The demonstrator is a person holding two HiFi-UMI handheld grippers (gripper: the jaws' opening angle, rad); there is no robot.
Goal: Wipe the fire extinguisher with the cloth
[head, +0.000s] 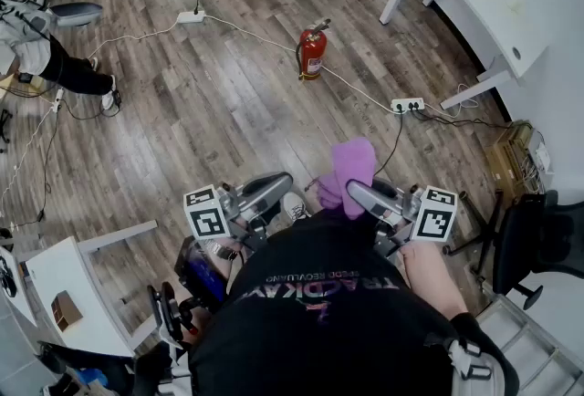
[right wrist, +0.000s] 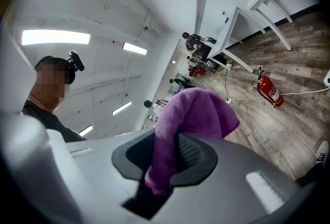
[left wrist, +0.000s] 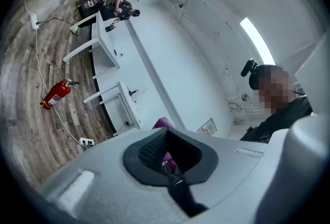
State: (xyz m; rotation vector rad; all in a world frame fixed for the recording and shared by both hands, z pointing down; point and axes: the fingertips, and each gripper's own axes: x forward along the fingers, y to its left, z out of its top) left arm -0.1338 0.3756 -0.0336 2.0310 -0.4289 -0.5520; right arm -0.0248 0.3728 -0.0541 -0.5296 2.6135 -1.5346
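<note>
Your right gripper (head: 354, 189) clamps the purple cloth (head: 351, 161), left gripper (head: 278, 182) clenched empty, fire extinguisher (head: 311, 53) well apart.

One fire extinguisher (head: 311, 53), one purple cloth (head: 351, 164), two power strips (head: 191, 16) (head: 407, 104), two grippers, left gripper (head: 278, 183) and right gripper (head: 355, 190)

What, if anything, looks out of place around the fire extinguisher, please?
Nothing is spilled or damaged. The fire extinguisher stands in mid-floor, and a white cable trails loose right beside it, a likely trip hazard.
</note>
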